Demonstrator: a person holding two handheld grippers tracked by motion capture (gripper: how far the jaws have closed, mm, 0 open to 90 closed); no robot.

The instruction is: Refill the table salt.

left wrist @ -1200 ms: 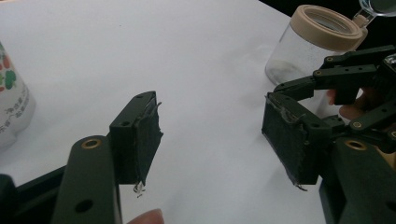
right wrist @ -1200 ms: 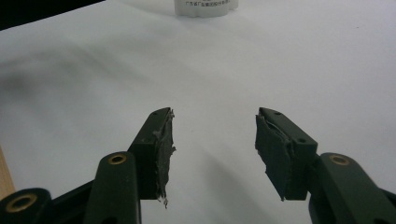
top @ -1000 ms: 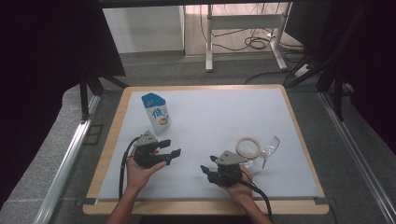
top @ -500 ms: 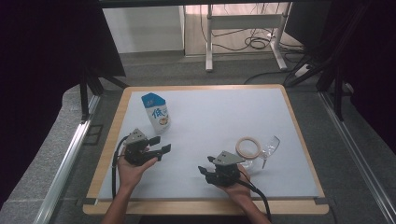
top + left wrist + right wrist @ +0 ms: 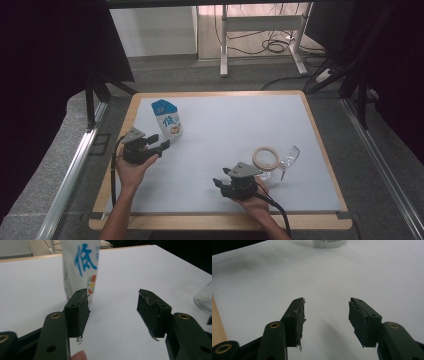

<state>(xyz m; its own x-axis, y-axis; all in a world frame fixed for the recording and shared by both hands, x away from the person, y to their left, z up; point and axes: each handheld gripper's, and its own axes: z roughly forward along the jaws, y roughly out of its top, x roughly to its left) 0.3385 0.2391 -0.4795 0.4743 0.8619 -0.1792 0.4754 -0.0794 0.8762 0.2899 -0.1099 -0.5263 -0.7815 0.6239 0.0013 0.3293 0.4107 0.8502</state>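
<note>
Both your grippers stand open, holding nothing; your left gripper (image 5: 165,145), jaws just narrowing, points at the carton (image 5: 167,119) just ahead, untouched.

The table (image 5: 320,145) has a wooden rim and a white top; beyond its far edge the floor (image 5: 210,75) is grey; a white metal stand (image 5: 260,35) with tangled cables (image 5: 275,46) is behind it; black curtains (image 5: 50,65) hang at both sides of the table.

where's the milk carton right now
In the high view the milk carton stands upright at the left rear of the white mat, just beyond the left tool, whose open jaws point at it without touching.
</note>
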